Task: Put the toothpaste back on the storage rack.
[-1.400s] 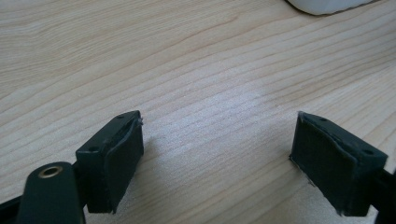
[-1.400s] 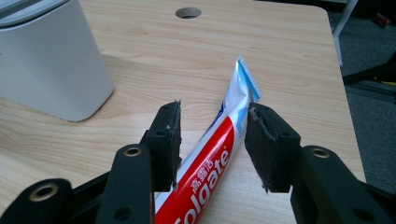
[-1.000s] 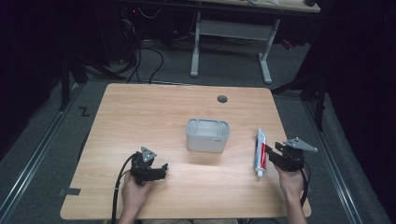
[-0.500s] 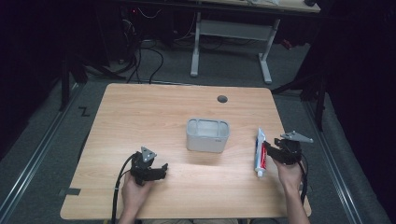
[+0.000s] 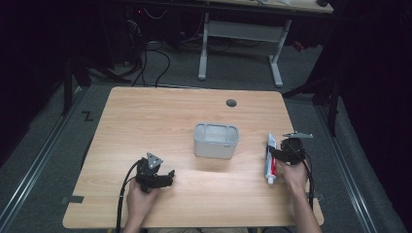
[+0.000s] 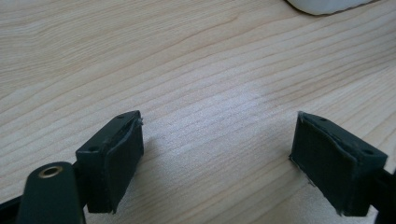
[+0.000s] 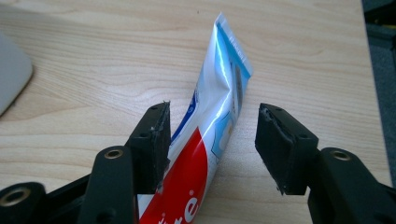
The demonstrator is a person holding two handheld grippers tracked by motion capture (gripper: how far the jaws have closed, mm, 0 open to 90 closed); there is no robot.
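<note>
Wooden table (image 5: 145,121): right gripper (image 7: 212,140) has moved left, jaws spread astride the toothpaste tube (image 7: 212,126); left gripper (image 6: 217,154) stays spread.

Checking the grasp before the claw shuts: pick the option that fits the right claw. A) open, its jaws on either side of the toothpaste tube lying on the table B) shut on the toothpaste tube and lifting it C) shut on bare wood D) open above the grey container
A: the right claw is open, with the toothpaste tube lying on the table between its jaws.
</note>
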